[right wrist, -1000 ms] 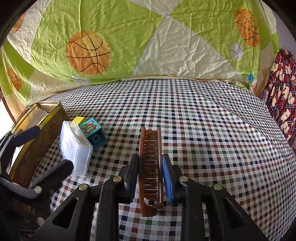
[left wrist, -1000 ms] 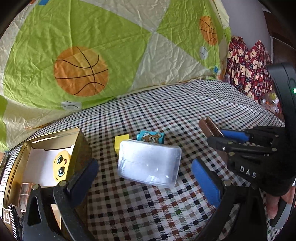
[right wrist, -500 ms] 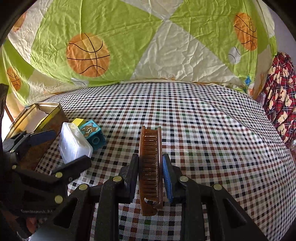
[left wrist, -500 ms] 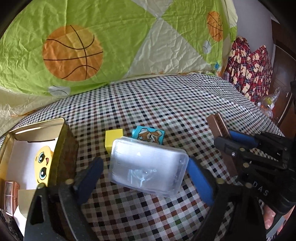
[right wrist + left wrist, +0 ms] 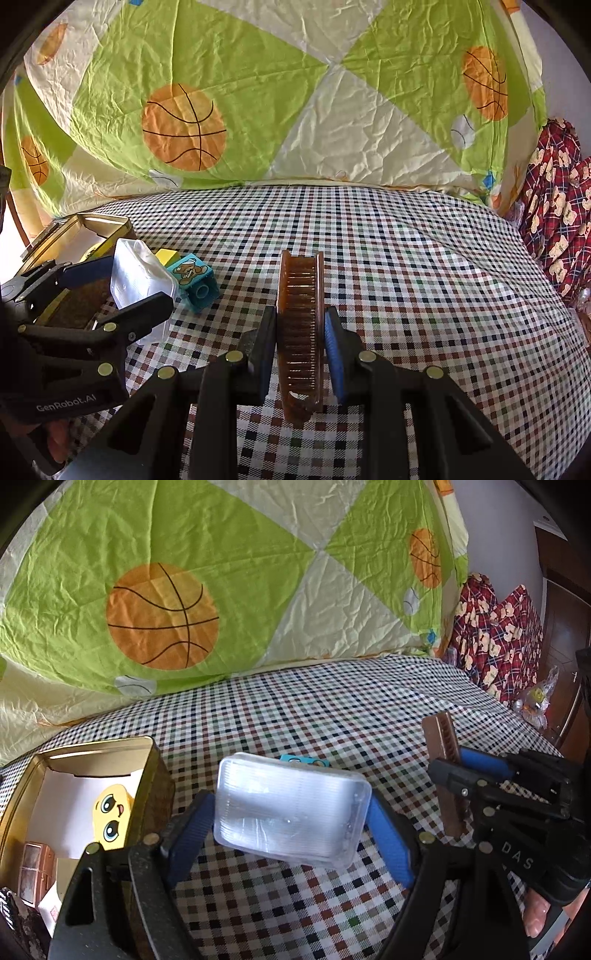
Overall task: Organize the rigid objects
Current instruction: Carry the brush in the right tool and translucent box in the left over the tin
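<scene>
With the left gripper (image 5: pixel 291 834) clamped across the clear plastic box (image 5: pixel 290 808) at frame centre, above the checked cloth (image 5: pixel 332 716), keep the box level, carry it left and lower it into the gold tin (image 5: pixel 155 771) at lower left. The box is frosted, ribbed, with rounded corners; probably slippery. The right gripper (image 5: pixel 300 350) is pinched narrow on the brown comb (image 5: pixel 301 314), teeth up.

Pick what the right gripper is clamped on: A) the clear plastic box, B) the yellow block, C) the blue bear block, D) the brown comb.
D: the right gripper has both pads pressed on the brown comb, which stands on edge between them over the checkered cloth.
</scene>
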Demonstrator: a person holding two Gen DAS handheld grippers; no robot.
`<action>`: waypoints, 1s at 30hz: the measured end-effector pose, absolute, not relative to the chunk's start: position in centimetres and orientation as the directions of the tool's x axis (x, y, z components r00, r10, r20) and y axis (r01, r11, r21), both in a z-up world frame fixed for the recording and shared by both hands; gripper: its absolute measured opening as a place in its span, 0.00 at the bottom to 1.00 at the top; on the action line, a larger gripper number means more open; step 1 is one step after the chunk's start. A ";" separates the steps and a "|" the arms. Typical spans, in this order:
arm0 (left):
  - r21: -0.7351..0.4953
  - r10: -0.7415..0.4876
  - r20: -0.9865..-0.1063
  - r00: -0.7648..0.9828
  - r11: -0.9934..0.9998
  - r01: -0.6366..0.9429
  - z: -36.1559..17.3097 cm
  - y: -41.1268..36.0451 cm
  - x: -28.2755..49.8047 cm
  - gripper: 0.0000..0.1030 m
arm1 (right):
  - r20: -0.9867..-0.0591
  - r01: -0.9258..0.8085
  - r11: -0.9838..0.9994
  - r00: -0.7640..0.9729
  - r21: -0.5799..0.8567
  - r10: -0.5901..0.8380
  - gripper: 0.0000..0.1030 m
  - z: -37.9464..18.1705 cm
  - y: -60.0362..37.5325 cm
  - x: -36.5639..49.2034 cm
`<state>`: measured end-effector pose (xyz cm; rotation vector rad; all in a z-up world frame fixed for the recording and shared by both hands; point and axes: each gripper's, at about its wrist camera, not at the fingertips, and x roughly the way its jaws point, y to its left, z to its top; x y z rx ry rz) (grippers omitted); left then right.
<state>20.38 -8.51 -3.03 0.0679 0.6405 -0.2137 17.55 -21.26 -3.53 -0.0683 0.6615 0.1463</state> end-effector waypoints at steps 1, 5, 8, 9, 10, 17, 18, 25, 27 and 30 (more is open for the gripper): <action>0.002 -0.174 -0.592 0.787 0.976 0.217 -2.9 -8.5 20.2 0.80 | -0.611 -0.157 0.987 0.783 -0.019 0.113 0.27 -3.5 -21.2 17.5; 0.025 -0.163 -0.559 0.813 0.977 0.213 -2.5 -8.8 19.7 0.80 | -0.591 -0.162 0.986 0.799 -0.028 0.114 0.27 -3.2 -21.1 17.1; 0.046 -0.154 -0.533 0.832 0.977 0.210 -2.2 -9.0 19.2 0.80 | -0.572 -0.163 0.986 0.811 -0.027 0.119 0.27 -3.0 -21.1 16.7; 0.053 -0.148 -0.526 0.838 0.977 0.206 -2.1 -9.1 19.1 0.80 | -0.567 -0.163 0.986 0.815 -0.025 0.120 0.27 -2.9 -21.2 16.6; 0.058 -0.144 -0.520 0.842 0.978 0.203 -2.0 -9.1 18.9 0.80 | -0.562 -0.163 0.986 0.818 -0.023 0.122 0.27 -2.9 -21.2 16.5; 0.060 -0.120 -0.476 0.871 0.984 0.168 -1.6 -8.6 17.8 0.80 | -0.511 -0.172 0.985 0.848 -0.010 0.143 0.27 -2.3 -21.5 15.6; 0.054 -0.119 -0.471 0.874 0.985 0.164 -1.5 -8.4 17.7 0.80 | -0.503 -0.173 0.985 0.852 -0.010 0.145 0.27 -2.2 -21.5 15.4; 0.024 -0.121 -0.447 0.886 0.989 0.147 -1.3 -7.6 16.9 0.80 | -0.442 -0.178 0.984 0.883 -0.007 0.157 0.27 -1.6 -21.7 14.2; 0.029 -0.115 -0.438 0.892 0.989 0.142 -1.2 -7.7 16.6 0.80 | -0.426 -0.178 0.984 0.891 -0.009 0.157 0.27 -1.4 -21.7 14.0; 0.042 -0.107 -0.421 0.901 0.990 0.137 -1.1 -7.8 16.0 0.80 | -0.403 -0.176 0.984 0.902 -0.013 0.156 0.27 -1.2 -21.7 13.6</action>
